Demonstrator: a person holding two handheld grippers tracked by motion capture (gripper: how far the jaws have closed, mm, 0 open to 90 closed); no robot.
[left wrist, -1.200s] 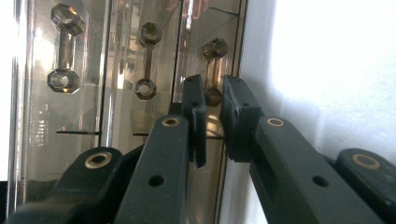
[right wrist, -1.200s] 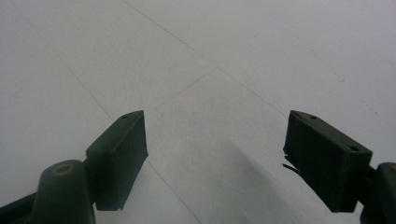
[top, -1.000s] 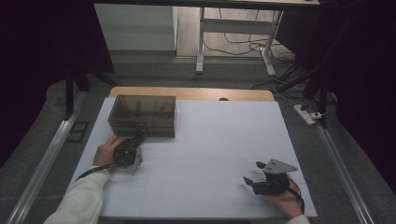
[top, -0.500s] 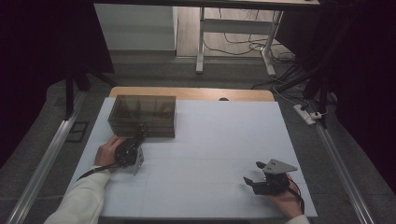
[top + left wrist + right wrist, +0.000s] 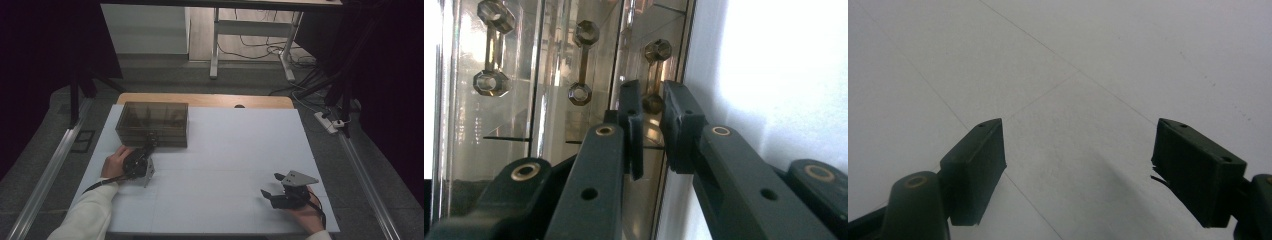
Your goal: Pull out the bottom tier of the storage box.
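Note:
A smoky transparent drawer box [image 5: 152, 122] stands at the far left of the white table [image 5: 230, 145]. My left gripper [image 5: 150, 141] reaches into its front face. In the left gripper view the box front [image 5: 549, 100] shows three bar handles with hexagonal ends. My left gripper [image 5: 651, 107] has its pads closed on the rightmost handle [image 5: 656, 55]. The other two handles [image 5: 491, 47] [image 5: 584, 62] are free. My right gripper [image 5: 270, 184] rests near the table's front right corner. Its jaws stand wide apart over bare table, with nothing between them [image 5: 1078, 165].
A strip of the wooden tabletop [image 5: 205, 100] shows behind the white sheet. Metal rails [image 5: 55, 160] run along both sides of the table. On the floor to the right lies a power strip [image 5: 327, 122] with cables. A white desk frame [image 5: 215, 45] stands beyond.

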